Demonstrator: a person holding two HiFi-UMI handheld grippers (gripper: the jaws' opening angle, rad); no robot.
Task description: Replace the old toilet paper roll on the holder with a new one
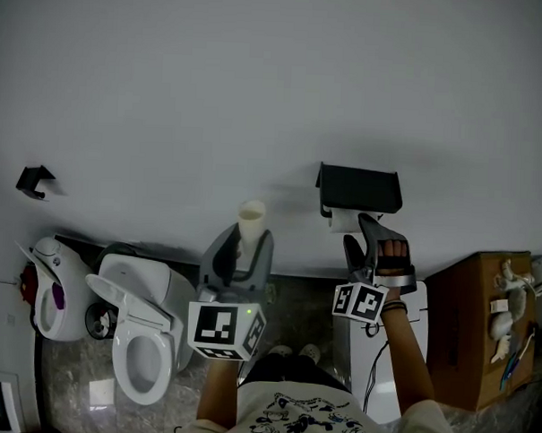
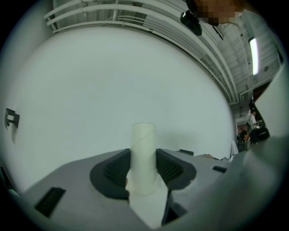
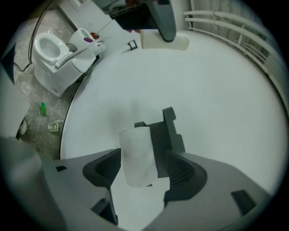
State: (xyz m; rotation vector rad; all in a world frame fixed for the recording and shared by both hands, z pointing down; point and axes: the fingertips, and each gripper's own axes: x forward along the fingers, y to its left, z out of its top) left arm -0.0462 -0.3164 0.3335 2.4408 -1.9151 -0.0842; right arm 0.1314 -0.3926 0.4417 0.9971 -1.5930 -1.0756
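Closest to me, my left gripper (image 1: pixel 245 244) pinches the cardboard tube (image 2: pixel 143 153), held upright. My right gripper (image 3: pixel 144 169) has its jaws spread around the new paper roll (image 3: pixel 137 155), which sits just under the black holder (image 1: pixel 359 188) on the wall (image 1: pixel 258 94).

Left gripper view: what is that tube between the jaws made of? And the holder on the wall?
Tube: looks like cardboard, matte off-white, with a spiral seam winding round it, as on a roll's core. Holder: black with a smooth, flat lid and a dull sheen. It could be plastic or coated metal; the pictures leave that open.
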